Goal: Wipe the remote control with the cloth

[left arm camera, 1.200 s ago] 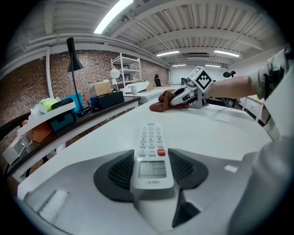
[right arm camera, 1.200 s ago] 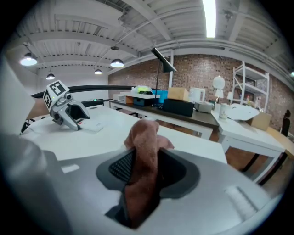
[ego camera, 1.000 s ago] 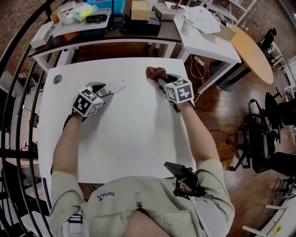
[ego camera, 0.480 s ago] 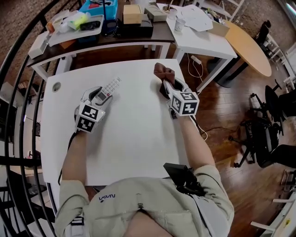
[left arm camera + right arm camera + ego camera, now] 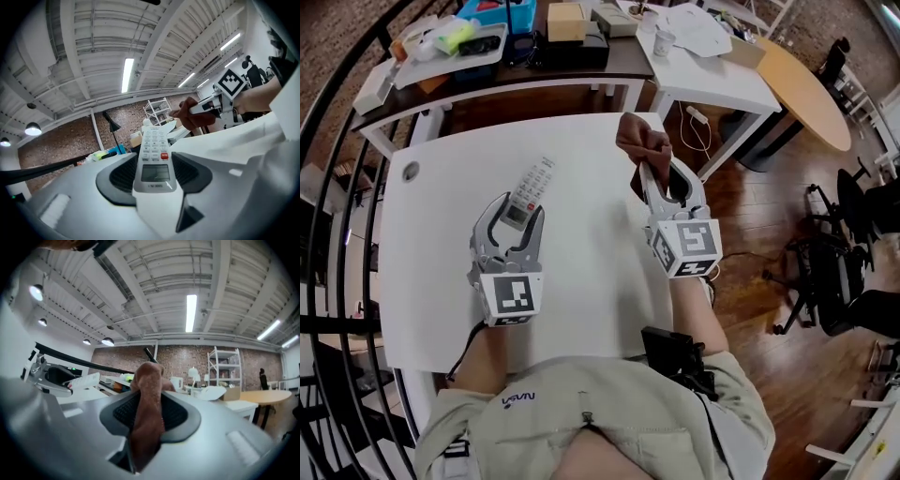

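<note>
On my left, the left gripper [image 5: 517, 208] has its pads pressed on the display end of the white remote control [image 5: 532, 187]. The keypad end sticks out well past the jaws, buttons facing up, clear of the white table [image 5: 581, 281]. That long overhang worries me. If I push down on the far end with any force, the remote can pivot between the pads or lever right out and drop onto the tabletop.

To the right, well apart from the remote, the right gripper [image 5: 654, 178] pinches a bunched brown cloth [image 5: 642, 142]. Only a narrow fold sits between its pads, and a small wad pokes out beyond the tips. If I drag that wad hard along the keys, the fold can slide free. Since this hand hangs near the table's right edge, the cloth might land on the floor. With so little cloth ahead of the jaws, I also risk scraping the buttons with the bare tips.
</note>
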`<state>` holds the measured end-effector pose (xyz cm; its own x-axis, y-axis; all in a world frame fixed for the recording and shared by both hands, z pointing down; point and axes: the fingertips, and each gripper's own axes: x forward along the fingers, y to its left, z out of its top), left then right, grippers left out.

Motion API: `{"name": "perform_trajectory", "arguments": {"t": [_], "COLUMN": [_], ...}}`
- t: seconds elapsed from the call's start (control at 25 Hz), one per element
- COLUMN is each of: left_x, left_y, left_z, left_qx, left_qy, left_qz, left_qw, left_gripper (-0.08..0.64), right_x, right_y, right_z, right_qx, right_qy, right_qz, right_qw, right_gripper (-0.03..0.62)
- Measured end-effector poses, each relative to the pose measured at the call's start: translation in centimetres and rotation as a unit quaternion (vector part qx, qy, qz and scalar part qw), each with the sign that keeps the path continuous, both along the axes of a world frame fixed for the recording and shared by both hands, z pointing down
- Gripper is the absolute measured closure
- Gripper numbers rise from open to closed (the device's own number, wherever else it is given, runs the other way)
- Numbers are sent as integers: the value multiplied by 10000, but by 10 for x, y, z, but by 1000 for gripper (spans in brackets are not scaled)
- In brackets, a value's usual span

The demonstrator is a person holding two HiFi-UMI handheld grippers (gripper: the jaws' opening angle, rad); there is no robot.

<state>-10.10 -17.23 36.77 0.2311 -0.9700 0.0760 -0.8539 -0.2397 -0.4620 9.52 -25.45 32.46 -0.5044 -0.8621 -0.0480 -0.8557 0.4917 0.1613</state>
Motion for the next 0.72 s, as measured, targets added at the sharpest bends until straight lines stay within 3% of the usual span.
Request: {"name": "perform_trajectory", "arguments": {"t": [0.12,0.32,0.48,0.72], "left_x": [13,32,38,34], "left_y": [14,25,27,25], "left_z": [-7,-6,-1,-5], "left_qx": [178,275,241,273], "left_qy": [-260,-173,-53,-83], "left_qz": [-36,103,194,191], "left_qw": [9995,9994,9995,9994], "left_gripper": [318,318,318,318], "right_x": [-21,-68,-88,-110], "right_y": [34,68,75,88], "right_z": [-31,-48,-26,-2], "right_qx": [512,1044,802,458], "right_qy": [297,898,1617,1929], "right_qz": [-240,-684,-894,-1300], "right_qw": [9980,9881,9795,9715], "right_gripper": [475,474,476,476]}}
